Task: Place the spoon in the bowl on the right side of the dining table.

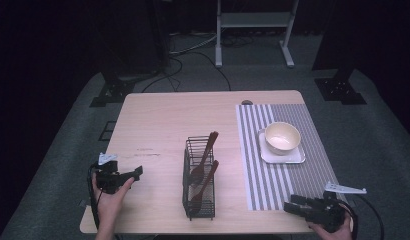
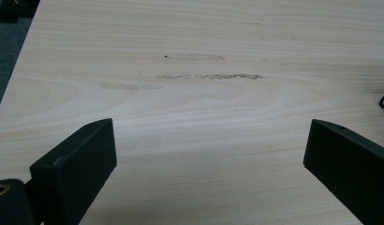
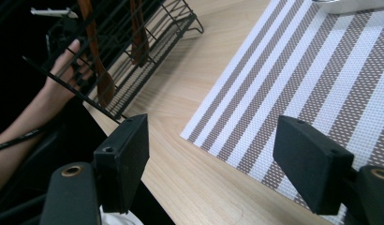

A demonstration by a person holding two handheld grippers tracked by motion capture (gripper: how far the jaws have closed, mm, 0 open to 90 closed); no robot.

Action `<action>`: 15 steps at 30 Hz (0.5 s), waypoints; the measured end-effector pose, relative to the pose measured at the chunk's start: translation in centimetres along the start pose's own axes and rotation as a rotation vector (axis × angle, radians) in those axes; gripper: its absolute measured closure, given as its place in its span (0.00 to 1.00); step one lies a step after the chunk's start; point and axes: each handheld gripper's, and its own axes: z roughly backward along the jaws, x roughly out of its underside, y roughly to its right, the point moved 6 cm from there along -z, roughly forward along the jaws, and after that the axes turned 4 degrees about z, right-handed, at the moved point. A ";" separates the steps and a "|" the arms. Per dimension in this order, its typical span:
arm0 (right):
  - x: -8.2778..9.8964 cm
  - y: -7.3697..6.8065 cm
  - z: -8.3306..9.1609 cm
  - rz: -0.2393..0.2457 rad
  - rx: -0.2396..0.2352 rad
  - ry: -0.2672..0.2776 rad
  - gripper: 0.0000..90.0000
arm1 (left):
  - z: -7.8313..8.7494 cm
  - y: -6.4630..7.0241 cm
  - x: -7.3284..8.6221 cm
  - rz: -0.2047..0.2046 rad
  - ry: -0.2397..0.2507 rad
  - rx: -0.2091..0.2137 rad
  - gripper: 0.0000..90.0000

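Both grippers have their fingers spread wide and hold nothing: the left gripper [image 1: 135,178] rests over bare wood, the right gripper [image 1: 293,205] at the near edge of the striped placemat [image 1: 285,172]. Two brown wooden spoons [image 1: 204,161] lean in a black wire basket [image 1: 199,205] (near the table middle). I judge it best to approach a handle from above, well centred. A cream bowl [image 1: 282,137] sits on a white plate [image 1: 298,157].

No legible text, label, brand, number or sign anywhere.
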 end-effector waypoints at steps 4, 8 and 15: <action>-0.2 -0.1 0.0 -0.019 -0.021 0.008 0.29 | -0.1 0.0 0.0 0.004 -0.003 0.001 0.02; -0.9 -0.6 -0.1 -0.016 -0.040 0.010 0.29 | -0.2 0.1 0.1 0.008 -0.006 0.009 0.02; -2.2 -1.8 -1.1 0.013 -0.066 -0.005 0.29 | -0.2 0.3 0.0 0.002 -0.003 0.017 0.02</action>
